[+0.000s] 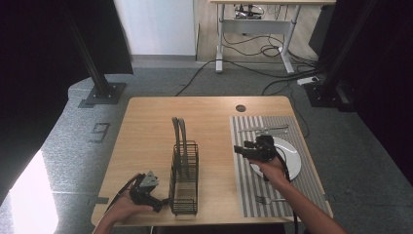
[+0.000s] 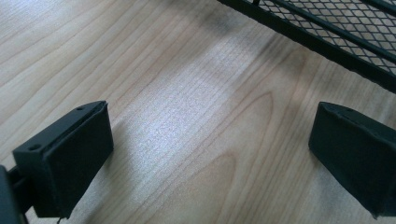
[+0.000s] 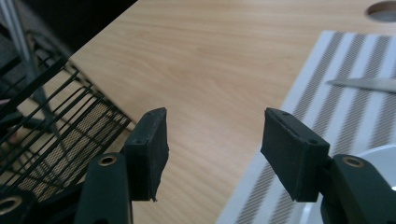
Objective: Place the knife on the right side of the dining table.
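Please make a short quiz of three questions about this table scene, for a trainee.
1. True or false: the right gripper holds a fork.
2. The white plate lies on: A) the bare table, B) the striped mat, C) the wire rack.
3. Which gripper rests beside the wire rack?

Key: 1. False; its jaws are open and empty. 2. B. 3. The left gripper.

Left gripper (image 2: 210, 154) gapes over bare table (image 2: 177, 116), near what looks like a mesh rack (image 2: 336, 28).
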`<state>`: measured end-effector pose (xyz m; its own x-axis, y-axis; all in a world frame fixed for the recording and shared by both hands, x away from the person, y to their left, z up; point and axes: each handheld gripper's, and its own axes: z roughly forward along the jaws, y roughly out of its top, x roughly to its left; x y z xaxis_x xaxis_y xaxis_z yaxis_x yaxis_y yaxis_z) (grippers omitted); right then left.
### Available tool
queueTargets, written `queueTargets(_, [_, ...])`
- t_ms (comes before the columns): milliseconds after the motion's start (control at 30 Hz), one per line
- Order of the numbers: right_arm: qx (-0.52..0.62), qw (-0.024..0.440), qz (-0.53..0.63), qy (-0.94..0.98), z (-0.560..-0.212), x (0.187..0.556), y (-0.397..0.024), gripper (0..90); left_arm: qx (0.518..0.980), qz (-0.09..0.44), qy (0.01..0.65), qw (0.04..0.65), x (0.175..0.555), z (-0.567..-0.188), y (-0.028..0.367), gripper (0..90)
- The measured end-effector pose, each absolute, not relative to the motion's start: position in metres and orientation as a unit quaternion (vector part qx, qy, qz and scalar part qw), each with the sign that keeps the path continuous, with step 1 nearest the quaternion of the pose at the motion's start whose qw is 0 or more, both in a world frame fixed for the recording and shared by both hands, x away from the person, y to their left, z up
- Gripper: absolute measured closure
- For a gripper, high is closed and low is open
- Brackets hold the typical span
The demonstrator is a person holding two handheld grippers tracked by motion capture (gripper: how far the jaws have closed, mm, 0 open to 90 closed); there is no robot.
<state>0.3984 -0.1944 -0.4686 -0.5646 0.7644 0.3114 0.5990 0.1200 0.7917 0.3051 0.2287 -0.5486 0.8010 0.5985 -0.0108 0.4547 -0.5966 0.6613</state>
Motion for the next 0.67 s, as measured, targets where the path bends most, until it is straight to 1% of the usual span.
queueTargets(200, [0.447, 0.070, 0.477, 0.754, -0.484, 0.384, -0.173, 40.2, 0.886, 0.107, 0.299, 0.337, 0.305, -0.549, 0.229, 0.0])
queueTargets(333, [0.437, 0.070, 0.473, 0.762, -0.492, 0.375, -0.163, 40.1, 0.886, 0.107, 0.299, 0.337, 0.305, -0.549, 0.229, 0.0])
queueTargets(433, [0.428, 0.077, 0.471, 0.767, -0.495, 0.372, -0.160, 39.8, 0.886, 0.107, 0.299, 0.337, 0.305, -0.549, 0.229, 0.0])
queueTargets(667, [0.435, 0.074, 0.475, 0.761, -0.499, 0.373, -0.162, 39.0, 0.886, 0.107, 0.299, 0.337, 0.305, -0.549, 0.229, 0.0])
